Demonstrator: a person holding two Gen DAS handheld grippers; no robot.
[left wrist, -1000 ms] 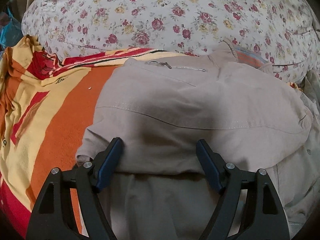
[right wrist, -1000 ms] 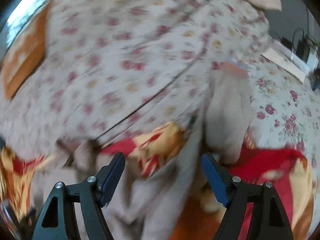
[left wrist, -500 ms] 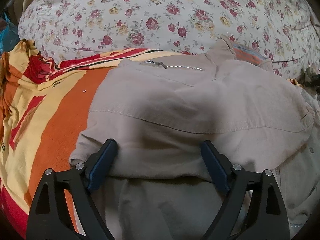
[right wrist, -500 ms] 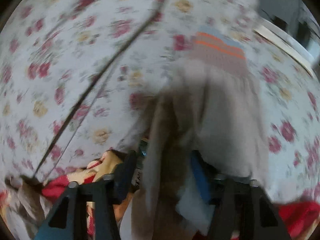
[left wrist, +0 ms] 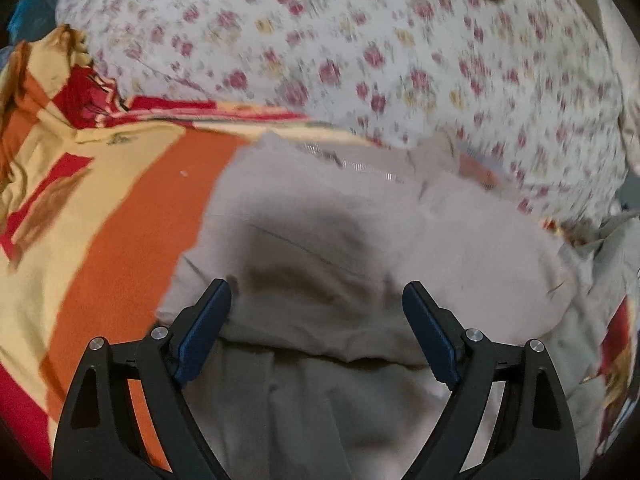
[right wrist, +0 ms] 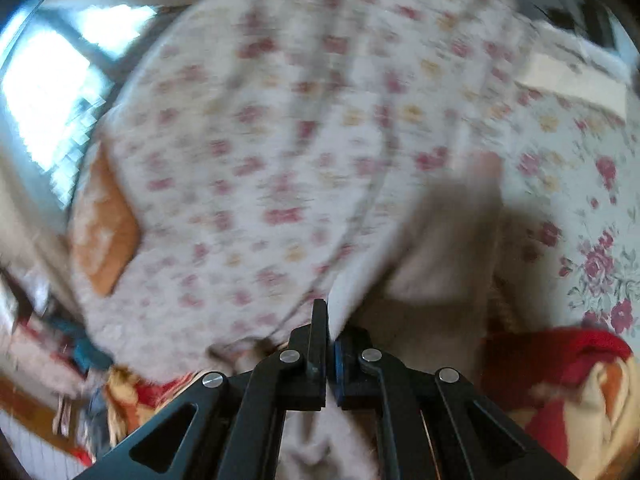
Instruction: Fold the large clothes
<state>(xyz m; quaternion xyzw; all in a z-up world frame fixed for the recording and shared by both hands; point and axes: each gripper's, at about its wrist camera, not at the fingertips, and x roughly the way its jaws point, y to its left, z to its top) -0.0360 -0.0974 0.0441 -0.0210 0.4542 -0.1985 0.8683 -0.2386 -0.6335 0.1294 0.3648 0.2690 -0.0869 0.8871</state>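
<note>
A beige jacket (left wrist: 360, 248) with a silver zipper lies partly folded on an orange, yellow and red blanket (left wrist: 112, 216). My left gripper (left wrist: 316, 320) is open just above the jacket's folded edge, holding nothing. In the right wrist view my right gripper (right wrist: 330, 320) is shut on a part of the beige jacket (right wrist: 444, 248), which rises from the jaws; the view is blurred by motion.
A large floral quilt (left wrist: 360, 48) is heaped behind the jacket and fills the right wrist view (right wrist: 280, 140). An orange cushion (right wrist: 104, 232) and a bright window (right wrist: 52, 92) are at the left. More red and yellow blanket (right wrist: 560, 360) lies at the right.
My right gripper moved onto the jacket and closed on it, going from wide open to shut. My left gripper stayed open and shifted slightly over the jacket.
</note>
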